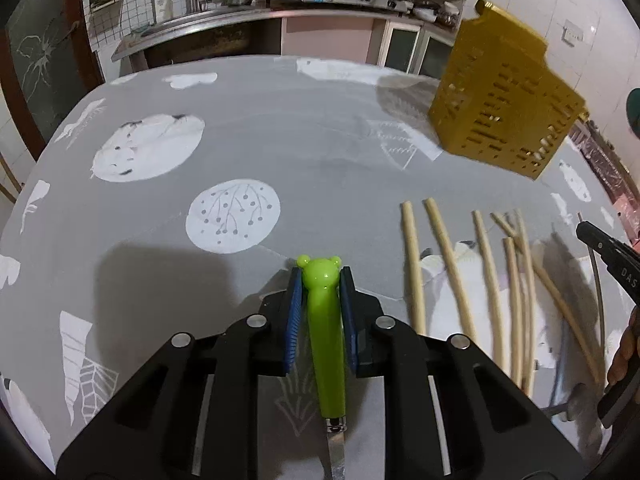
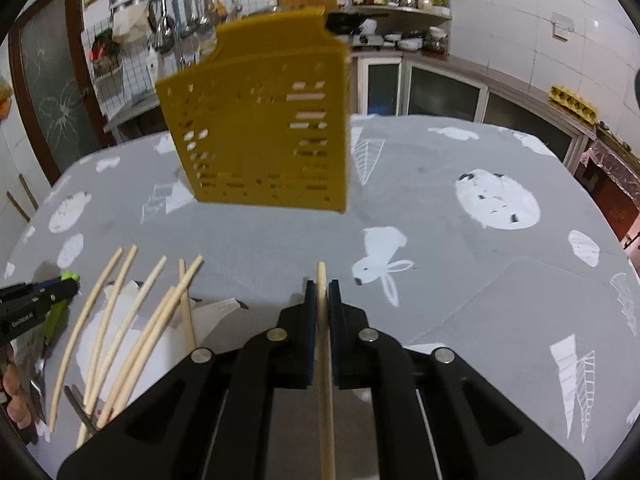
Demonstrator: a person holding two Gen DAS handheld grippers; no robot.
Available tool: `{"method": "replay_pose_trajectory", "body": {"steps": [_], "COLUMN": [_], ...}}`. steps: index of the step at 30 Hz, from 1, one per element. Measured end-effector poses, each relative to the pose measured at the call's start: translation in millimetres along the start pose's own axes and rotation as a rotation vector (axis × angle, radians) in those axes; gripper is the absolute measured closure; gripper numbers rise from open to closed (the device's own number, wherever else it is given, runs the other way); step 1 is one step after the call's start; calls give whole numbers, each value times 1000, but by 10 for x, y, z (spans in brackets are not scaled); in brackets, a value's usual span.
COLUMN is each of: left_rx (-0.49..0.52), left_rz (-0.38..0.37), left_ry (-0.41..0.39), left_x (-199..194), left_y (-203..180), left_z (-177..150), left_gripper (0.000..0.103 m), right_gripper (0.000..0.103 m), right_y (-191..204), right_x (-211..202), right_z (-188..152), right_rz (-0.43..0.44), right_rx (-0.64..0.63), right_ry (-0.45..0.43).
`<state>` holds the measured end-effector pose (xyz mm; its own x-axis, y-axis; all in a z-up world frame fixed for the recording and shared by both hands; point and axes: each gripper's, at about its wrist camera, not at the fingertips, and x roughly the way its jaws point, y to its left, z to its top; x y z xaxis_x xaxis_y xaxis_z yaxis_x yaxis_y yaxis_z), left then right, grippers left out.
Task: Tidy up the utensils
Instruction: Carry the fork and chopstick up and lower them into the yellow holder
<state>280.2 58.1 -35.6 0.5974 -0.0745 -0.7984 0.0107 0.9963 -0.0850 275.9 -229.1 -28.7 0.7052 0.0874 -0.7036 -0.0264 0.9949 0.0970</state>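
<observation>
Left wrist: left gripper (image 1: 320,280) clenched on a green bear-head utensil handle (image 1: 326,344), blue pads pressing both sides just below the head. Long axis runs along the fingers, bear head pointing away from the camera, metal shank (image 1: 335,446) toward the camera; working end cut off by the bottom edge, so can't tell what kind of utensil it is. Loose chopsticks (image 1: 452,264) lie on the table (image 1: 280,152) to the right, roughly parallel, ends pointing away, a few crossing on the right side. Yellow slotted utensil caddy (image 1: 504,104) sits far right, tilted look, motion-blurred. Right gripper's black body enters at the right edge with part of a hand (image 1: 624,352); its tips are out of frame here.

Right wrist: right gripper (image 2: 321,292) grasping a single chopstick (image 2: 325,380), pads closed tight on it. Axis in line with the fingers, tip poking just past the pads toward the caddy (image 2: 260,120), far end cut off at the bottom edge. Caddy straight ahead, blurred, open top not visible. Remaining chopsticks (image 2: 132,320) fan out on the table (image 2: 460,260) at left, a metal piece half hidden under them. Left gripper at far left edge, green handle (image 2: 60,308) mostly hidden behind it.
</observation>
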Motion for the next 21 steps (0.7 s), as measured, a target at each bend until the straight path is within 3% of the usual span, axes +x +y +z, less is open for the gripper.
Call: {"method": "replay_pose_trajectory", "body": {"steps": [11, 21], "left_rx": [51, 73], "left_rz": [-62, -77], "left_ry": [-241, -353], "left_x": [-745, -1090], "left_y": [-199, -309], "left_z": [32, -5], "left_gripper": [85, 85], "right_gripper": [97, 97], "right_y": [-85, -83], "right_x": [-689, -1130], "right_z": [47, 0], "right_rz": [0, -19], "right_rx": [49, 50], "right_ry": [-200, -355]}}
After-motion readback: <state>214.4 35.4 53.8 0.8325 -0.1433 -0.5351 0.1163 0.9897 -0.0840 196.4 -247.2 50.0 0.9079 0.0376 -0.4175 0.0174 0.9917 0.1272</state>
